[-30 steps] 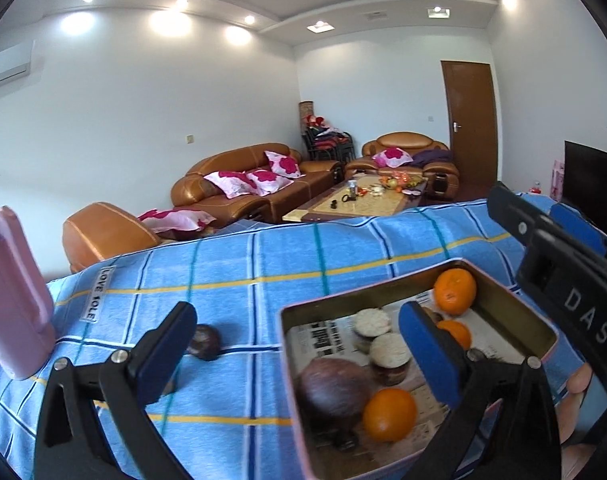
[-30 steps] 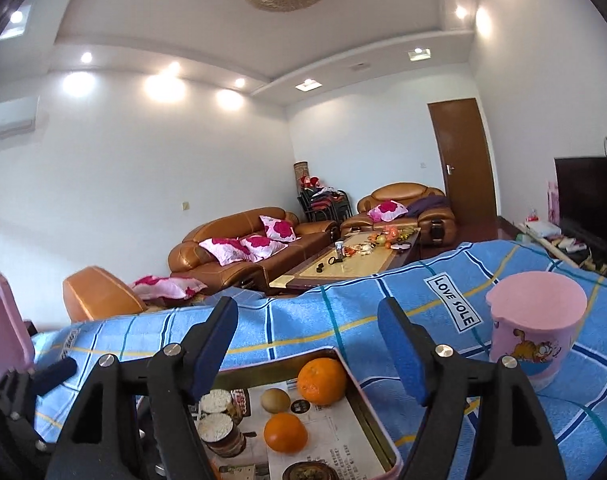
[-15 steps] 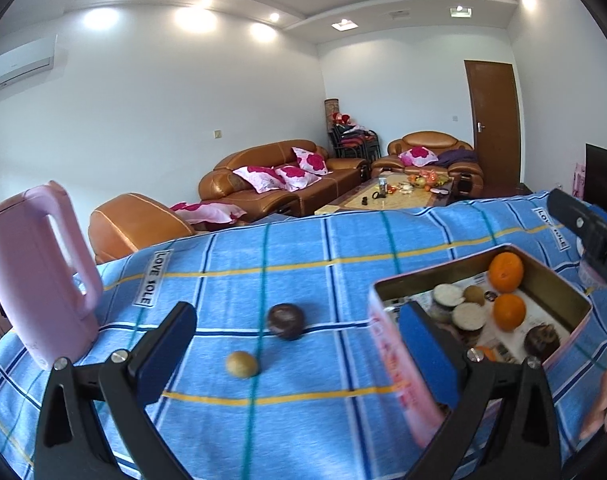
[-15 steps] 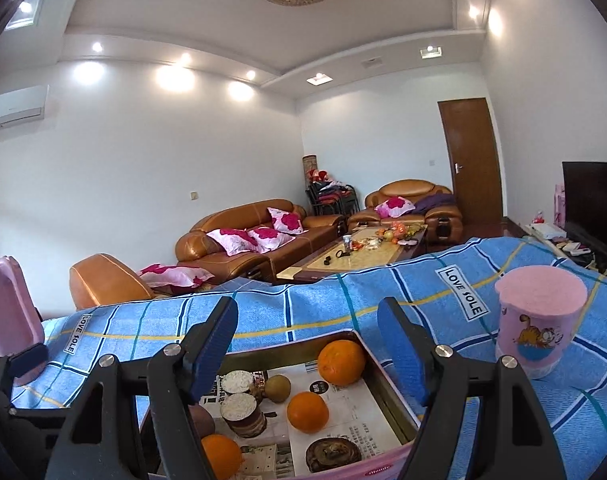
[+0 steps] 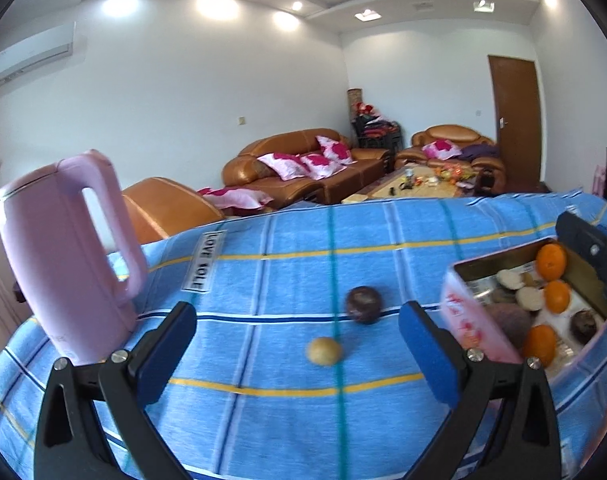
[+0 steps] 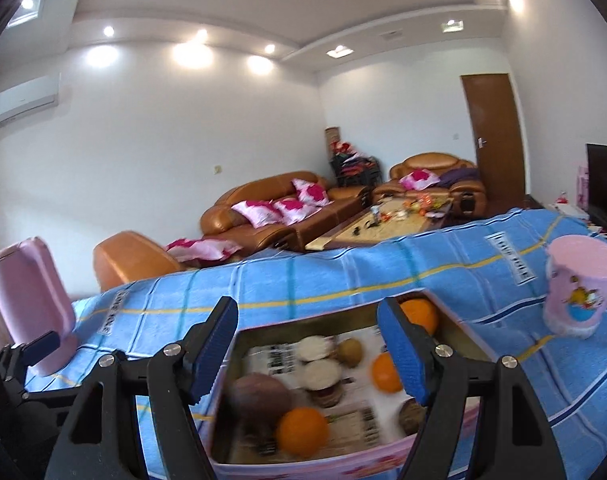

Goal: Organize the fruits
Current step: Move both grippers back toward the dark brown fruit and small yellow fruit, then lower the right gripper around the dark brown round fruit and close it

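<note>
On the blue checked cloth (image 5: 263, 408) lie two loose fruits: a dark purple round fruit (image 5: 363, 304) and a small tan fruit (image 5: 323, 351). My left gripper (image 5: 297, 320) is open just in front of them, with the tan fruit close to the line between its fingers but untouched. The pink tin box (image 5: 475, 320) stands to the right. It holds oranges (image 6: 301, 432), a big brown fruit (image 6: 259, 396) and pale cut pieces (image 6: 315, 348). My right gripper (image 6: 305, 316) hangs open above the tin (image 6: 303, 464), holding nothing.
A pink kettle (image 5: 63, 252) stands at the cloth's left end, close to my left gripper. A pink cup (image 6: 579, 292) stands right of the tin. Behind the table's far edge are brown sofas (image 5: 303, 164) and a coffee table.
The left view has swung left: the tin slid to the right edge, and the kettle and both loose fruits came into view. The right gripper moved nearer the tin, which now looks larger.
</note>
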A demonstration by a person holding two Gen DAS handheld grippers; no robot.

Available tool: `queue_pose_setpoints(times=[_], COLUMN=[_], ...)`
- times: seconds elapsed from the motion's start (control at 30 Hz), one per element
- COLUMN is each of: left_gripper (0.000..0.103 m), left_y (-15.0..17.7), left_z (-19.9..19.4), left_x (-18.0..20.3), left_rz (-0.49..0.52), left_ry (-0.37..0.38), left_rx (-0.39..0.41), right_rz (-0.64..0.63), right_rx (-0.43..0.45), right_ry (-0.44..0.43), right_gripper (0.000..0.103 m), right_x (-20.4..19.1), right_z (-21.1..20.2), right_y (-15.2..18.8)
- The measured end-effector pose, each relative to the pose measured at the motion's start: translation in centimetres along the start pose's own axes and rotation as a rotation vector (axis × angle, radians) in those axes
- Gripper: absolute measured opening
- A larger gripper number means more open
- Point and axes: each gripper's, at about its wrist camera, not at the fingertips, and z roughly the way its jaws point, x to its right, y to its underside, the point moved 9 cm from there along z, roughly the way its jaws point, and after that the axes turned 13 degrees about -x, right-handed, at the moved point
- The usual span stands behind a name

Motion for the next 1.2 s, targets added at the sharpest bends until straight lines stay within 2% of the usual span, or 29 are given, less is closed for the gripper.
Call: queue_pose_setpoints(times=[0.23, 0.43, 0.57, 0.63, 0.7, 1.03, 1.2], left_gripper=[0.103, 0.103, 0.103, 0.103, 0.103, 0.103, 0.103], left_y=[-0.3, -0.3, 0.2, 0.4, 0.6, 0.8, 0.8], left_z=[2.4, 4.5, 5.7, 5.8, 6.0, 6.5, 6.9], left_x=[-4.8, -9.3, -10.9, -11.2, -11.3, -11.3, -11.5], left_rz=[-0.037, -0.128, -0.187, -0.204, -0.206, -0.209, -0.223], left_ry=[-0.112, -0.219, -0.181, -0.162, -0.146, -0.118, -0.112], left_rx=[-0.046, -0.085, -0.123, -0.127, -0.133, -0.155, -0.164], right_rz=[-0.026, -0.083, -0.131, -0.154, -0.159, -0.187, -0.211], right_rx=[-0.032, -0.091, -0.168, -0.227, -0.283, -0.477, -0.500], right_ry=[-0.036, -0.055, -0.068, -0.080, -0.093, -0.096, -0.050], right_gripper=[0.074, 0.074, 0.070, 0.051, 0.047, 0.047, 0.047], right_x=[-4.1, -7.7, -10.0, -11.1, -11.8, -14.2, -14.2], right_z=[1.7, 4.0, 6.4, 7.9, 9.3, 15.0, 16.0], right_y=[0.3, 0.9, 1.5, 2.0, 2.4, 4.0, 4.0])
